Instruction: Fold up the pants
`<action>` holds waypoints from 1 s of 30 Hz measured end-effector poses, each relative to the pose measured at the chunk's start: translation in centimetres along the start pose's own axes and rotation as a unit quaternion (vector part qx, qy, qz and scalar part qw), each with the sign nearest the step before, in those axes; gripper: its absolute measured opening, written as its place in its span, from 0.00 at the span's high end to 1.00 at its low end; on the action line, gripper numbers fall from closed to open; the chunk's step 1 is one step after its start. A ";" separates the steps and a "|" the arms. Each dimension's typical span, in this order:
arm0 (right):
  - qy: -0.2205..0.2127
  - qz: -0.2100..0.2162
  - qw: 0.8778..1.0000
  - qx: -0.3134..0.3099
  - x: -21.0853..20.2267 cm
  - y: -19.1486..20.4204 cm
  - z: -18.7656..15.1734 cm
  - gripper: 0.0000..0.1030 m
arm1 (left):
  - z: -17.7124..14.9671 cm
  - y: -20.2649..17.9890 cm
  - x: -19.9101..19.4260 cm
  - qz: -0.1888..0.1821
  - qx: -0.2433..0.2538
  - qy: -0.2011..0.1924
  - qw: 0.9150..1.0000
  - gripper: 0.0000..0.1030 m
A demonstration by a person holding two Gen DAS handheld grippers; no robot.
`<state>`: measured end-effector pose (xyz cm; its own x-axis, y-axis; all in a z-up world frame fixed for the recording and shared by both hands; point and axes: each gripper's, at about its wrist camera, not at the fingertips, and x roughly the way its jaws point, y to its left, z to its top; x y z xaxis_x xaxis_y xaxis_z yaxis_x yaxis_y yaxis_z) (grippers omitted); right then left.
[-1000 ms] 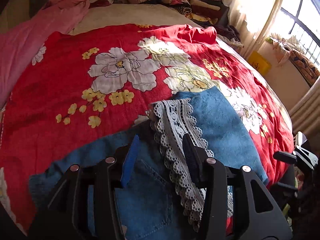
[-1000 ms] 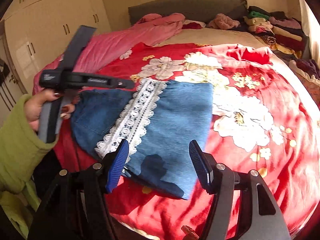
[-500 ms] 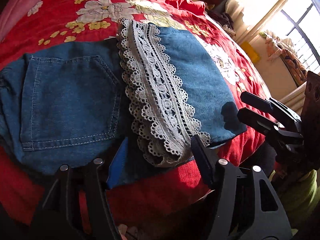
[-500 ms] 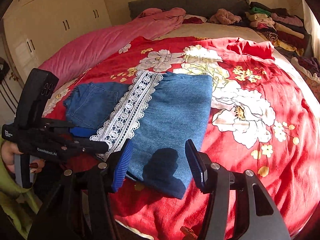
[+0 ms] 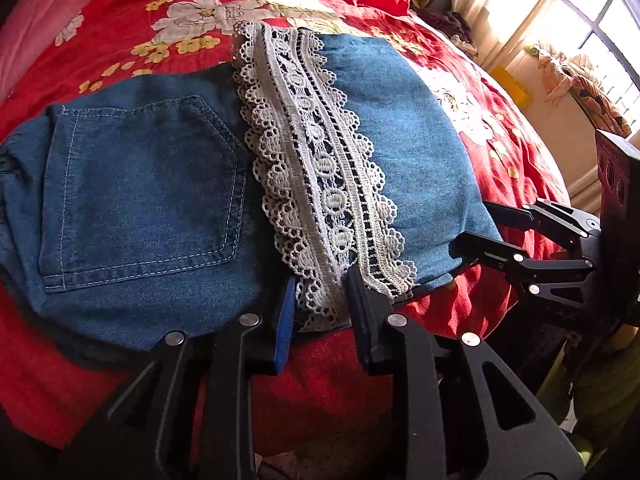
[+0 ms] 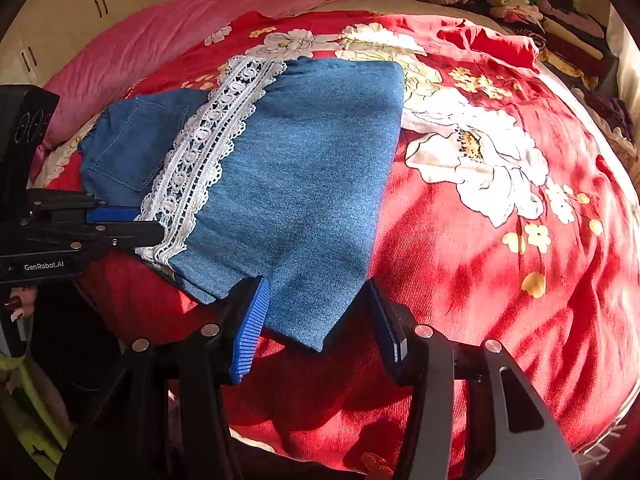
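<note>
Now, left wrist view: left hand-held gripper (image 5: pixel 320 296) at 6 o'clock, jaws parted around lace trim (image 5: pixel 320 168), not clamped.
Pants (image 5: pixel 140 200): folded on red floral bed (image 5: pixel 120 40).
Right wrist view: right hand-held gripper (image 6: pixel 320 312) wide apart, straddling pants' 6 o'clock corner.

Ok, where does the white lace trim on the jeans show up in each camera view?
Left wrist: lace trim runs down the centre, ending between the left gripper fingers.
Right wrist: lace trim sits left of centre, running diagonally.
Shared landmark: back pocket, just left of it.
</note>
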<state>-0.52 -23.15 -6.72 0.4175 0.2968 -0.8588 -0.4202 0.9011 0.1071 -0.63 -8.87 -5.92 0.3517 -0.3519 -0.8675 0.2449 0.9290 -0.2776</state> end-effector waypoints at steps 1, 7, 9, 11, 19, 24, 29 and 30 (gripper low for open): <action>0.000 -0.001 1.000 -0.001 -0.1 0.0 0.0 0.54 | 0.0 0.1 -0.1 -0.003 -0.001 0.000 1.000 0.81; -0.038 0.025 0.999 0.029 -2.9 -1.0 0.6 0.51 | 0.1 0.0 -2.2 -0.005 0.005 -0.028 1.000 0.67; -0.058 0.014 0.998 0.032 -4.0 -1.5 1.0 0.47 | 0.4 0.0 -3.1 0.002 0.008 -0.043 0.999 0.65; -0.077 0.005 0.996 0.037 -5.0 -2.0 1.6 0.42 | 0.7 0.0 -3.9 0.012 0.011 -0.056 0.998 0.62; -0.104 -0.016 0.994 0.032 -5.9 -3.1 4.5 0.42 | 1.9 -1.4 -4.9 0.027 0.034 -0.086 0.995 0.55; -0.102 -0.010 0.995 0.016 -5.0 -2.5 7.0 0.42 | 2.6 -3.3 -3.6 0.040 0.072 -0.086 0.993 0.63; -0.081 0.008 0.997 -0.001 -2.8 -1.6 9.7 0.61 | 2.4 -3.4 -1.2 0.050 0.083 -0.056 0.994 0.70; -0.075 0.012 0.997 -0.001 -2.3 -1.5 10.2 0.61 | 2.2 -3.2 -0.6 0.051 0.082 -0.046 0.994 0.70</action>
<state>7.39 -21.90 0.18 0.5234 0.3629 -0.7710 -0.4336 0.8923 0.1257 0.37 -11.86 -3.55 0.4619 -0.2727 -0.8440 0.3453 0.9318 -0.1121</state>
